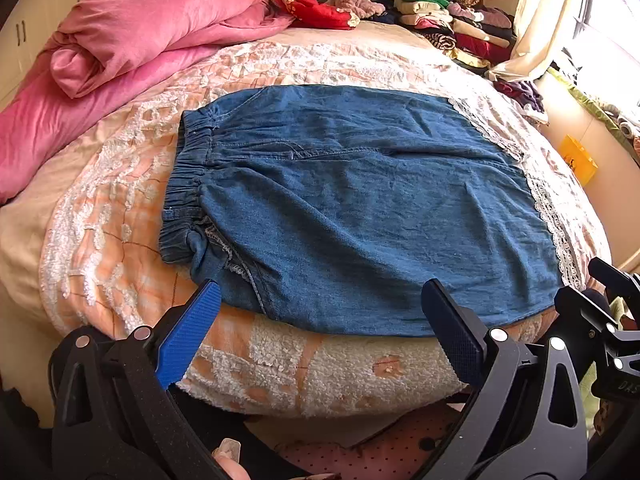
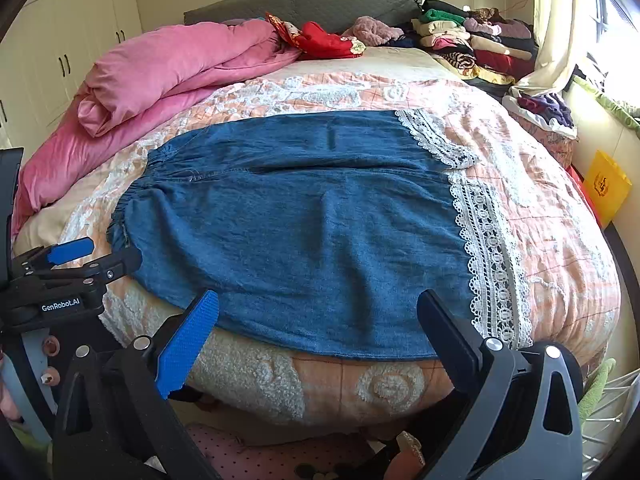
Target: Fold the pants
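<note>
Peach-and-white tufted bedspread is seen covering the whole bed, with a pink folded quilt lying along its far left side. A stack of folded clothes is piled at the far right corner, and a red garment lies near the grey headboard.

Blue denim pants with white lace hem trim are laid flat across the near half of the bedspread (elastic waistband at left, lace at right); the near edge of the pants lies close to the edge of the bed.

Left gripper is held just above that near edge, jaws spread wide, nothing between them. Right gripper is held likewise toward the lace end, jaws equally wide apart and empty. A small yellow bag is noted by the wall at right.
</note>
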Demonstrator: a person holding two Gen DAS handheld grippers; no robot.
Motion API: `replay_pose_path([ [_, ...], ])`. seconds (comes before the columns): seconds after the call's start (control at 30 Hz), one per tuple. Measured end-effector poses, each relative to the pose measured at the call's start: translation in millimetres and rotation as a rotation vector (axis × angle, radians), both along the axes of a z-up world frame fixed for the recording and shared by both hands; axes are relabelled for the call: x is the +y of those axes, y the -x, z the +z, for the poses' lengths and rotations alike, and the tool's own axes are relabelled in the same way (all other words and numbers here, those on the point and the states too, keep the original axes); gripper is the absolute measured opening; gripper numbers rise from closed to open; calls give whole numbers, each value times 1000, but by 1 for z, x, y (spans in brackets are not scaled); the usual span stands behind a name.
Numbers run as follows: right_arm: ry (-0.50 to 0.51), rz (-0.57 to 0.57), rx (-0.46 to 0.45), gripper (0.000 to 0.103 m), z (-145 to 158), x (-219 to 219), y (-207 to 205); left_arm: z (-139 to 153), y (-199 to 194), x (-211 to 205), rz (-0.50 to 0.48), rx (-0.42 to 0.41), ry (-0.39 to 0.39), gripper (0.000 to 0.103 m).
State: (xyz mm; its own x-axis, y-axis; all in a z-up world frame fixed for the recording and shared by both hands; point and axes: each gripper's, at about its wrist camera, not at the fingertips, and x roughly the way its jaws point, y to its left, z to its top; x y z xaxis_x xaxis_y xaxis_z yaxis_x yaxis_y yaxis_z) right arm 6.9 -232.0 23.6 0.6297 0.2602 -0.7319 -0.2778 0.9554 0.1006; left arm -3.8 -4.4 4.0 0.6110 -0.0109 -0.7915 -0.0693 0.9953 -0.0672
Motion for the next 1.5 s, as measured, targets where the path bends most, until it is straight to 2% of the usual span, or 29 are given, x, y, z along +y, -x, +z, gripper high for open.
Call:
replay_pose_path([
  [1.5,16,-7,-27,99,5,0,0,3,1,-4,0,-4,1,94],
])
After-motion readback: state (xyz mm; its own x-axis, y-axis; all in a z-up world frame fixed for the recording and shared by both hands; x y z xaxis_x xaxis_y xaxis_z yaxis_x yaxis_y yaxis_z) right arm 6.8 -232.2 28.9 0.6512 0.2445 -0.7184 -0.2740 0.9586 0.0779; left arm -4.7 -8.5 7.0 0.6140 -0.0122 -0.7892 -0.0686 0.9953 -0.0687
